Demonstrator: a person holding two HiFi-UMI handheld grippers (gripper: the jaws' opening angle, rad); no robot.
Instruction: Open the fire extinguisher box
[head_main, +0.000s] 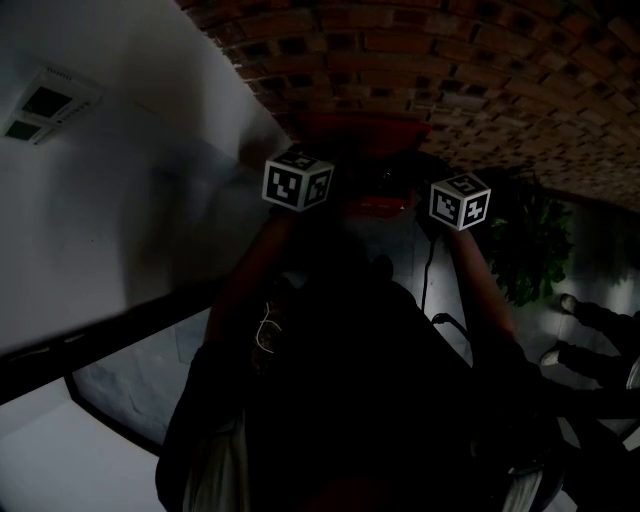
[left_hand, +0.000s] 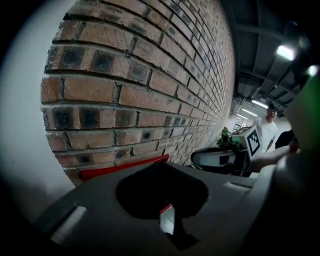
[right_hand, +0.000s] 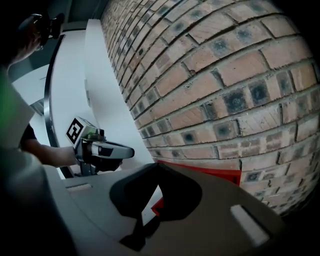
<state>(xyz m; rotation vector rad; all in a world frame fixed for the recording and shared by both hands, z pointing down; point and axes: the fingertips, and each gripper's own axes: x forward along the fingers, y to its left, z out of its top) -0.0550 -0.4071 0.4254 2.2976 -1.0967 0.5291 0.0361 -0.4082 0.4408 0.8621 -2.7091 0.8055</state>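
Head view: left gripper and right gripper raised side by side near red box on brick wall; both jaws together, nothing clamped.

Quick count: 2 grey two-jaw tools, i.e. left gripper & right gripper. 2 black-and-white marker cubes. 1 red box, 1 brown brick wall, 1 green leafy plant at right, 1 white vent panel upper left.

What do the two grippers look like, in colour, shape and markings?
The left gripper and the right gripper each have grey moulded jaws with a dark, spade-shaped cut-out. Each carries a white cube printed with black square markers: the left cube and the right cube. From the side, the left gripper's body is silver-grey over black. The left forearm has no sleeve.
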